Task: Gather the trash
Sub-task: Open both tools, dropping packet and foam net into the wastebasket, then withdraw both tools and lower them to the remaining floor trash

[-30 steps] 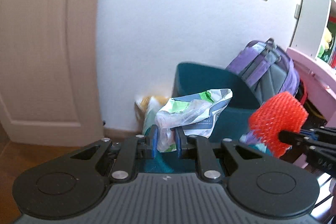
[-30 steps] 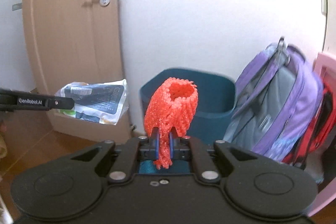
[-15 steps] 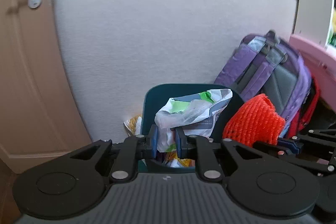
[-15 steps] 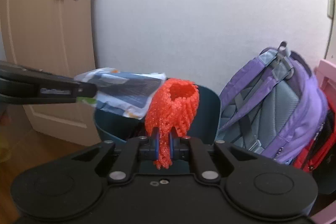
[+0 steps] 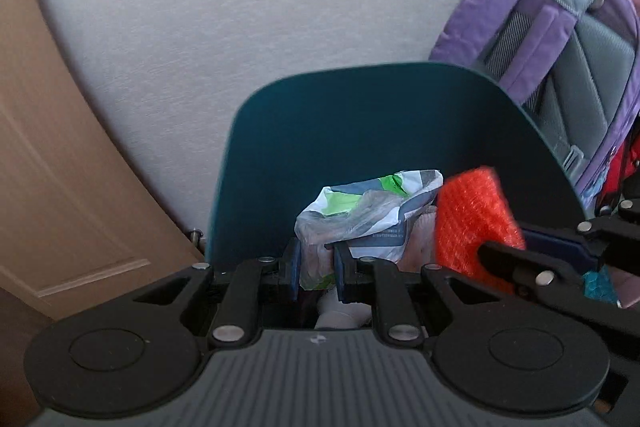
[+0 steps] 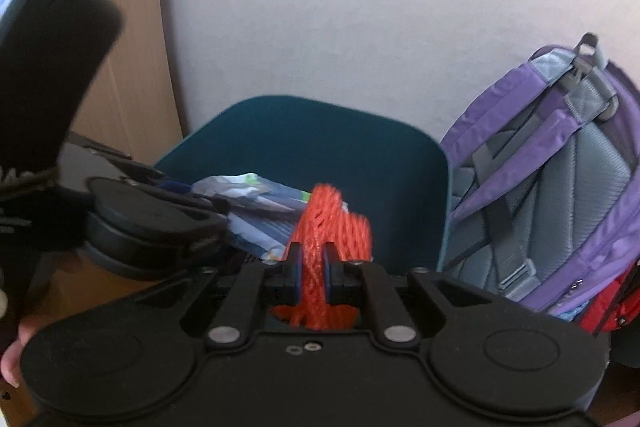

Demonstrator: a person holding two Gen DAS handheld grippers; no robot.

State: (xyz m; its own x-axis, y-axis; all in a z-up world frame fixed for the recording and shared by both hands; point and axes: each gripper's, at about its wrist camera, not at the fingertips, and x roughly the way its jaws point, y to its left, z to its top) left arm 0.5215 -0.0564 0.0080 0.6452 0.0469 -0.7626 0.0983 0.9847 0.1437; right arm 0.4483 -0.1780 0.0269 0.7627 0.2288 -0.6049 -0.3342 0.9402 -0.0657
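Note:
A dark teal waste bin (image 5: pixel 360 115) stands against the white wall. My left gripper (image 5: pixel 316 255) is shut on a crumpled white, green and grey plastic wrapper (image 5: pixel 368 215), held over the bin's mouth. Beside it, on the right, my right gripper (image 6: pixel 312 259) holds a red foam net (image 6: pixel 328 215) over the same bin (image 6: pixel 320 139). Its jaws are opening, with the net still between the pads and blurred. In the left wrist view the net (image 5: pixel 472 223) shows as a red block. The wrapper (image 6: pixel 260 211) lies just left of the net.
A purple and grey backpack (image 6: pixel 552 179) leans on the wall right of the bin, with something red behind it. A wooden door (image 6: pixel 120 27) is to the left. Pale trash (image 5: pixel 340 311) lies inside the bin.
Both grippers have moved in over the bin and tipped downward, carrying the wrapper and the net. The net now looks slumped and blurred between the right pads, which stand slightly wider.

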